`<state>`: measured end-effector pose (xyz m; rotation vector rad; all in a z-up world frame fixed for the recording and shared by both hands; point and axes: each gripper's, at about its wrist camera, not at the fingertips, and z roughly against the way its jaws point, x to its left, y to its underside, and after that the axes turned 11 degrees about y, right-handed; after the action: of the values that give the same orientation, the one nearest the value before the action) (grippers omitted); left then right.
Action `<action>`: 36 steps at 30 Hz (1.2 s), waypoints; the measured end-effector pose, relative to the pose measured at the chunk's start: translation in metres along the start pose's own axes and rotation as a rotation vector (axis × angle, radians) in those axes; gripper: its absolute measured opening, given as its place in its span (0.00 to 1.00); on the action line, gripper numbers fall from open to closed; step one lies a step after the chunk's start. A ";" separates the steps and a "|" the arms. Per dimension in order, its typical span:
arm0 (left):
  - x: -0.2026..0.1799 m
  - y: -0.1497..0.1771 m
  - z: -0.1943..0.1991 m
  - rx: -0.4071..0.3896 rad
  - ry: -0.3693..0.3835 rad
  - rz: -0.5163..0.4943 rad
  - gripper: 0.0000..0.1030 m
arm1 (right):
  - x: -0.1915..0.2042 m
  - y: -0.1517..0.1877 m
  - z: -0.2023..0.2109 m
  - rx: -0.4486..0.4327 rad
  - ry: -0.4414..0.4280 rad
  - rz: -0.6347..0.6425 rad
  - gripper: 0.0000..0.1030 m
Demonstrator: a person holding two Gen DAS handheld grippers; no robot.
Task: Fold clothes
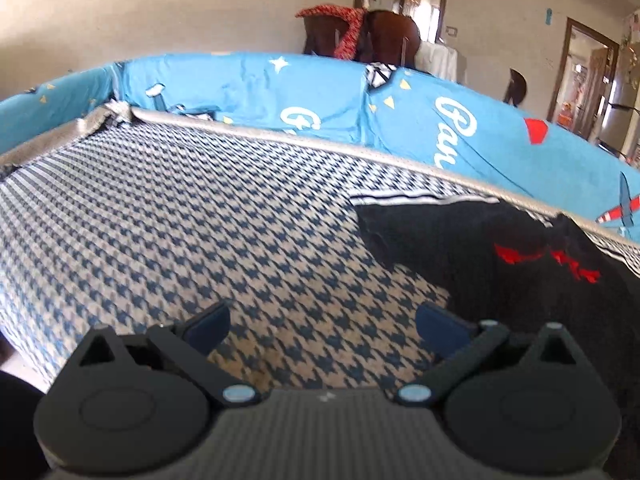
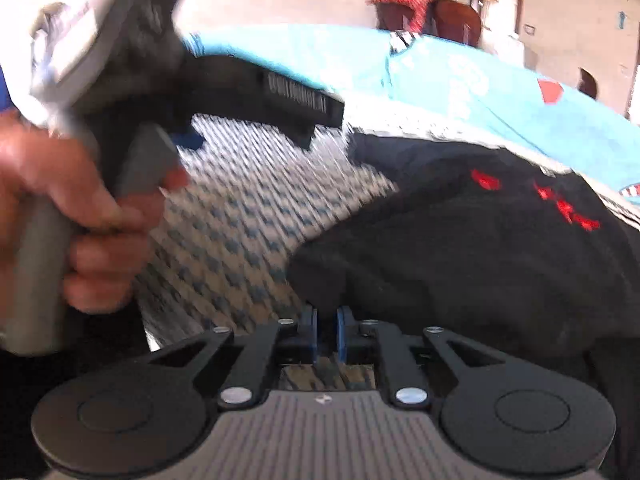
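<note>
- Left wrist view: left claw [image 1: 323, 322] spread wide, gripping nothing, poised over the checked cover [image 1: 168, 216].
- Black garment [image 1: 500, 256] with red marks [image 1: 548, 258] lying rumpled toward the right of that cover, a striped edge [image 1: 404, 199] showing along its far side; blue sheet [image 1: 320, 92] bunched behind.
- Near edge of the garment just beside the right-hand finger of this claw; touching or not, hard to tell.
- Right wrist view, blurred: right claw [image 2: 327, 334] narrowed to a thin slit at the near edge of the black garment [image 2: 480, 264]; dark cloth seemingly pinched between the blue pads [image 2: 310, 336], though blur keeps this from being certain.
- Seen only here: a hand [image 2: 76, 216] wrapped round the handle of the left tool, raised over the cover to the left of the garment.
- Seen only in the left view: sharp detail of the striped edge and the broad bare stretch of cover left of the garment.
- Handling, as a judgement: soft, light, limp cloth, apt to sag and bunch; best taken at a hem or corner, one claw at each end of an edge, to keep the fold straight.
- No tidy fold visible; amount of folding left not settled by these views.
</note>
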<state>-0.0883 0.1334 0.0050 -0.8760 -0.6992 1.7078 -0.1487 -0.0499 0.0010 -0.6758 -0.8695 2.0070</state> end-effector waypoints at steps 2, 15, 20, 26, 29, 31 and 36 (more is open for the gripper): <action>0.003 -0.005 0.005 -0.031 -0.020 0.006 1.00 | -0.006 -0.016 0.012 -0.028 -0.075 -0.019 0.11; 0.024 -0.015 0.015 -0.101 -0.143 0.074 1.00 | -0.024 -0.064 0.005 -0.012 -0.295 -0.199 0.14; 0.022 -0.012 0.012 -0.078 -0.124 0.059 1.00 | -0.037 -0.065 0.010 -0.026 -0.314 -0.247 0.17; 0.016 -0.009 0.012 -0.069 -0.107 0.026 1.00 | -0.042 -0.065 0.012 -0.051 -0.219 -0.230 0.17; 0.017 -0.009 0.012 -0.065 -0.103 0.034 1.00 | -0.034 -0.055 0.008 -0.036 -0.180 -0.155 0.17; 0.018 -0.009 0.012 -0.063 -0.099 0.038 1.00 | -0.028 -0.048 0.004 -0.023 -0.155 -0.103 0.18; 0.017 -0.007 0.011 -0.052 -0.085 0.029 1.00 | -0.012 -0.030 -0.005 0.005 -0.091 0.035 0.33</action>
<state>-0.0963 0.1510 0.0133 -0.8566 -0.7944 1.7684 -0.1249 -0.0456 0.0224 -0.6047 -0.9115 2.0842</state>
